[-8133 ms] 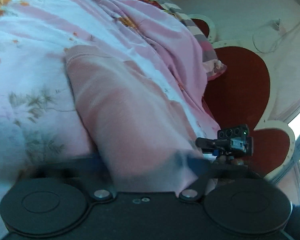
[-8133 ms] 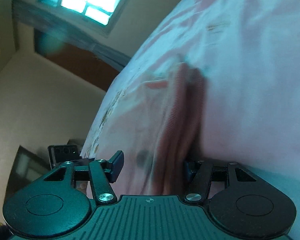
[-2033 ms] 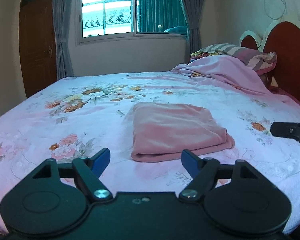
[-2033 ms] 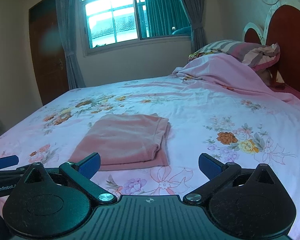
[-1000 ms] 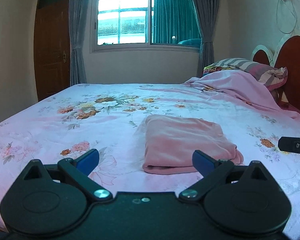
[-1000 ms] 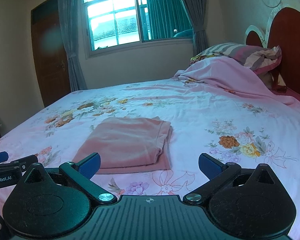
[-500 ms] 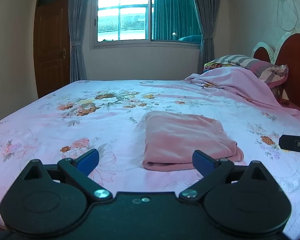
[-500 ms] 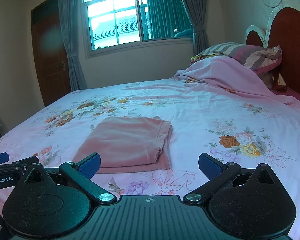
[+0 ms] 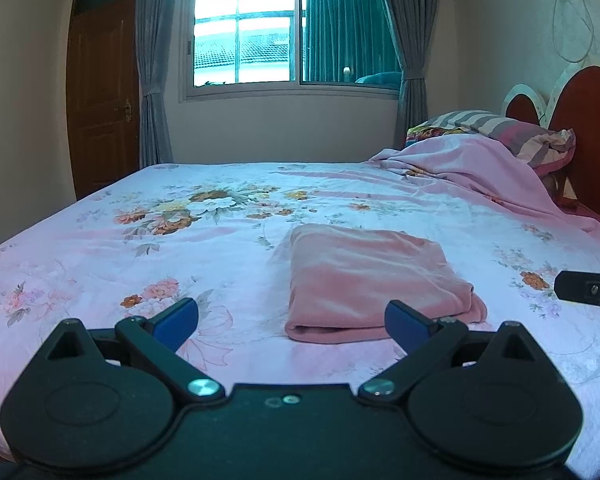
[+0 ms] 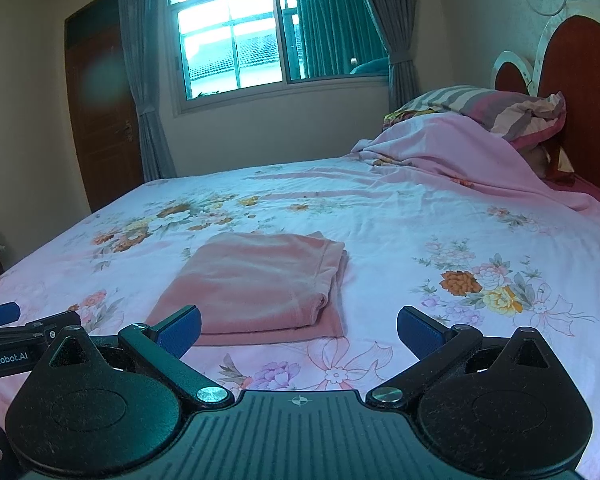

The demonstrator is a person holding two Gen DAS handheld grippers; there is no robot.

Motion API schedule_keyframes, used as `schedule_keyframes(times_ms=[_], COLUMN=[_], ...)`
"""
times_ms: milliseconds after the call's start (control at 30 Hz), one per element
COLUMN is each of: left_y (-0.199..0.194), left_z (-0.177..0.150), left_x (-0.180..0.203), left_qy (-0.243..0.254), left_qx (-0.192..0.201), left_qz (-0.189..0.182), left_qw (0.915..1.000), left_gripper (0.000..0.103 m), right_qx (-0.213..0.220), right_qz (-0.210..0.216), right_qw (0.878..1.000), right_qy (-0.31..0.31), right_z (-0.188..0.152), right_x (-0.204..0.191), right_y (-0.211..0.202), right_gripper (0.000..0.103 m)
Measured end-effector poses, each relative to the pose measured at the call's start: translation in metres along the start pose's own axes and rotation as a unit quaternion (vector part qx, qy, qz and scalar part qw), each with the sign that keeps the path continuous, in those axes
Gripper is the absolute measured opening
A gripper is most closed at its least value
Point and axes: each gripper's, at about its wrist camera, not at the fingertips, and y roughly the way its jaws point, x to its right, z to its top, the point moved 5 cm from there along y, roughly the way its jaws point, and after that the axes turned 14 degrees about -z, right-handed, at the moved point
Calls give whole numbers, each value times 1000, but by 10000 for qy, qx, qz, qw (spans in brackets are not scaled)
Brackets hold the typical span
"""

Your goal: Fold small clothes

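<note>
Pink garment [image 9: 364, 280] lies folded on the floral bed [image 9: 140, 248]; left hand-held gripper [image 9: 292, 322] and right hand-held gripper [image 10: 298, 330] hover near it, both wide and empty.

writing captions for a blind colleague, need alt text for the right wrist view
A folded pink garment lies flat on a floral bed, just beyond the open, empty right gripper. The left gripper pokes in at the left edge; a window, door and pillow sit behind.
</note>
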Motion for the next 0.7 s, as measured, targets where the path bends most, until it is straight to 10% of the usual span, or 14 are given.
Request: schedule_keyframes(times_ms=[700], left_y=[-2], left_z=[-1], left_x=[3], left_qy=[165], left_qx=[2], left_qz=[-59], left_qw=[9998], left_gripper=[97], right_qx=[-27], right_qz=[24], right_qw=[10000], right_qy=[-13], right_z=[-1], right_x=[0], right_y=[1], right_gripper=[103])
